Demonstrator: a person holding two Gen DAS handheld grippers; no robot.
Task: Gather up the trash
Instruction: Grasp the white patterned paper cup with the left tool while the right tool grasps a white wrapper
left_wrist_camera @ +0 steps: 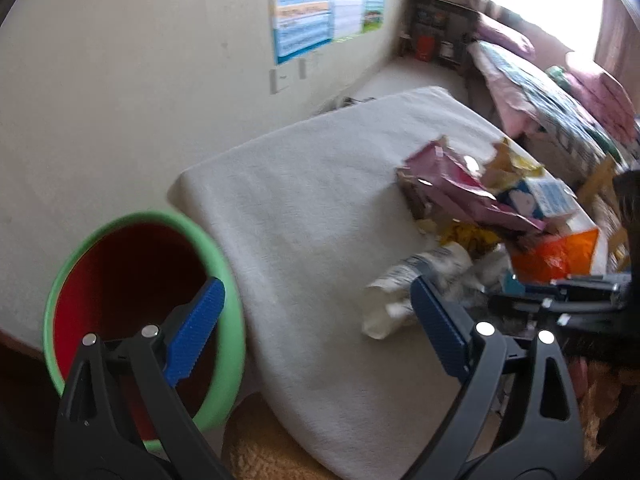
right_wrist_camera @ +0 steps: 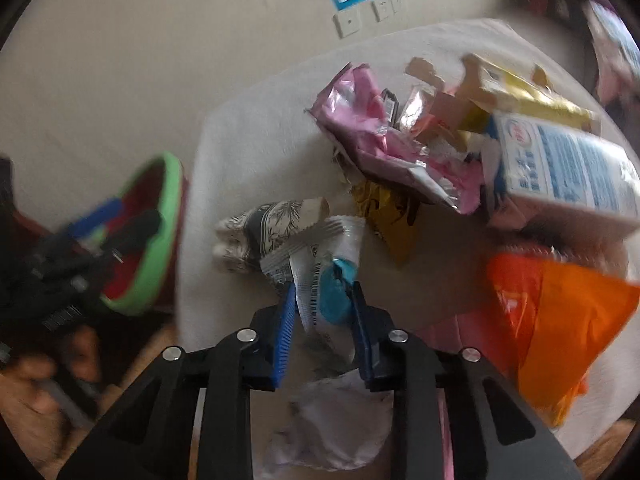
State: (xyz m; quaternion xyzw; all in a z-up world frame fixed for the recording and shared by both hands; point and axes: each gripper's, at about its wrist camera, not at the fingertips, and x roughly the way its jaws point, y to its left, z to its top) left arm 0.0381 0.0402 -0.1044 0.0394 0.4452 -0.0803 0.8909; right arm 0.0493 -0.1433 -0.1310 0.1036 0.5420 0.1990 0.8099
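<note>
A pile of trash lies on a table under a white cloth (left_wrist_camera: 300, 200): a pink foil wrapper (right_wrist_camera: 368, 132), a blue and white carton (right_wrist_camera: 560, 168), an orange bag (right_wrist_camera: 560, 312), a gold wrapper (right_wrist_camera: 388, 216) and a patterned paper cup (right_wrist_camera: 272, 220). My right gripper (right_wrist_camera: 324, 308) is shut on a white wrapper with a blue patch (right_wrist_camera: 334, 292) at the near side of the pile. Crumpled white paper (right_wrist_camera: 336, 420) lies under it. My left gripper (left_wrist_camera: 316, 286) stands open with nothing between its fingers, spanning the table's edge and a green-rimmed bin with a red inside (left_wrist_camera: 236, 320).
The bin stands on the floor against the table's left side, by a plain wall. A bed with pink bedding (left_wrist_camera: 560, 92) and a dark shelf (left_wrist_camera: 436, 28) lie beyond the table. A person's hand (right_wrist_camera: 32, 392) holds the left gripper, blurred, beside the bin.
</note>
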